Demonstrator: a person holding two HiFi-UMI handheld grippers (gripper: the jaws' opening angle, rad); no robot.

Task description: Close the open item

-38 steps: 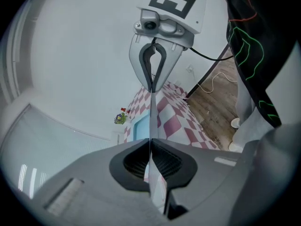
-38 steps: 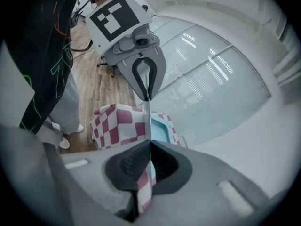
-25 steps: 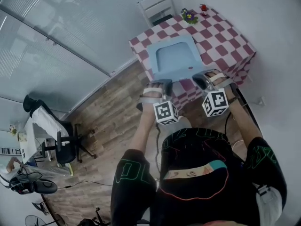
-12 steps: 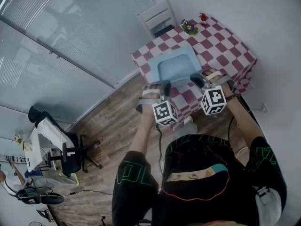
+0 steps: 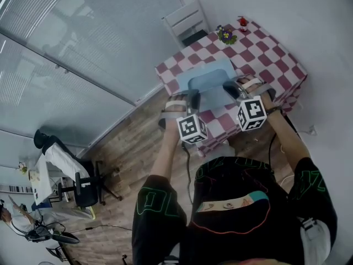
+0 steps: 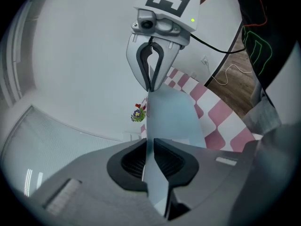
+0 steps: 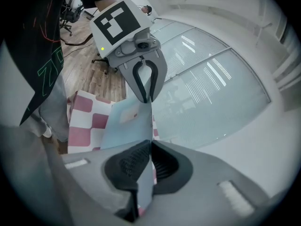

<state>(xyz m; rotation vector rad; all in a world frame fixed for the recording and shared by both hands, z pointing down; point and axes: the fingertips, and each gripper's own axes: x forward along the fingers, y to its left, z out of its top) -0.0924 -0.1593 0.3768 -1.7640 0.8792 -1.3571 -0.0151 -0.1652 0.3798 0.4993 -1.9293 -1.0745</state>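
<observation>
Your right gripper (image 7: 149, 161) is clenched on the near edge of the thin light-blue lid (image 5: 212, 77). Your left gripper (image 6: 149, 157), whose jaws have just been opening, has that same edge between its pads, both touching it; I'd firm up that pinch and bring both corners down evenly so the lid doesn't twist. The lid sits on the near half of the pink-checked tabletop (image 5: 265, 48), with a flower pot (image 5: 225, 35) at the far edge, a white chair (image 5: 186, 18) beyond, and wood floor (image 5: 127, 142) and a glass wall (image 5: 66, 48) to the left.
</observation>
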